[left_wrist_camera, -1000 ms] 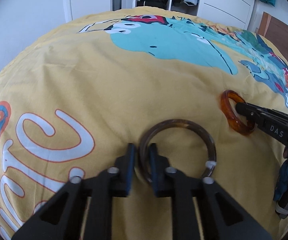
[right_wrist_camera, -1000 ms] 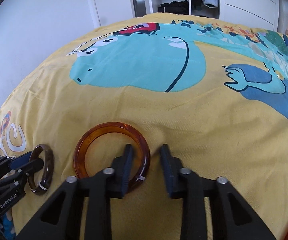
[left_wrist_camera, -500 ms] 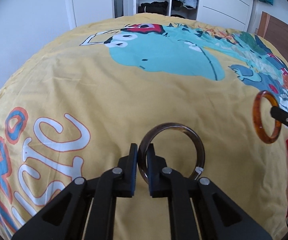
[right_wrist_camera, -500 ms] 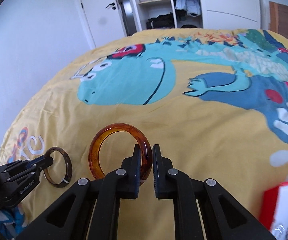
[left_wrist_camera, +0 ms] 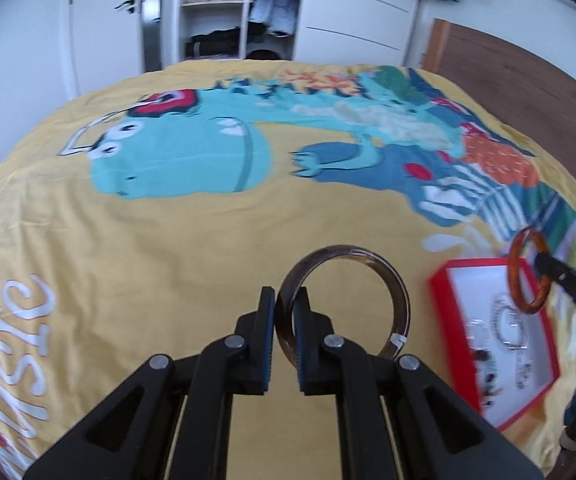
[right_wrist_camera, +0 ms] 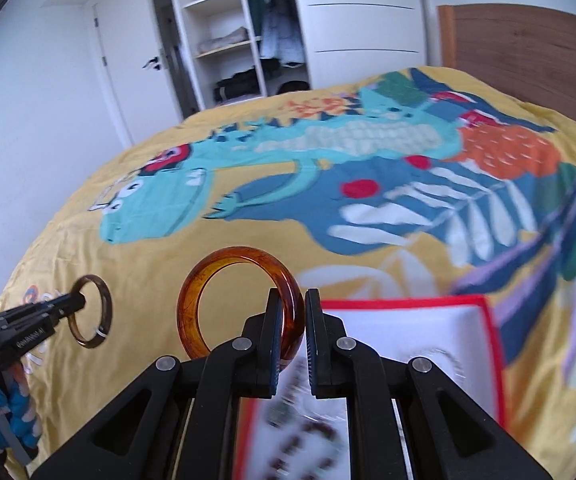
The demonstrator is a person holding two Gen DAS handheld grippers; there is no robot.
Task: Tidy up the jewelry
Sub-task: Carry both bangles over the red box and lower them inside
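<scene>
My left gripper (left_wrist_camera: pixel 283 300) is shut on a dark brown bangle (left_wrist_camera: pixel 392 284) and holds it up above the yellow bed cover. My right gripper (right_wrist_camera: pixel 292 304) is shut on an amber bangle (right_wrist_camera: pixel 195 284) and holds it above the near edge of a red jewelry box (right_wrist_camera: pixel 492 332) with a white lining. In the left wrist view the amber bangle (left_wrist_camera: pixel 518 276) hangs over the box (left_wrist_camera: pixel 448 320), which holds several silver and dark pieces. In the right wrist view the dark bangle (right_wrist_camera: pixel 105 300) shows at the left, in the left gripper (right_wrist_camera: pixel 75 300).
The bed cover (left_wrist_camera: pixel 167 240) is yellow with a dinosaur print. A wooden headboard (right_wrist_camera: pixel 528 52) stands at the right. An open wardrobe (right_wrist_camera: pixel 239 40) and a white door (right_wrist_camera: pixel 127 72) are beyond the bed.
Both grippers have lifted their bangles off the bed cover and moved right, bringing the red jewelry box into view. The right gripper closed on the amber bangle a second ago.
</scene>
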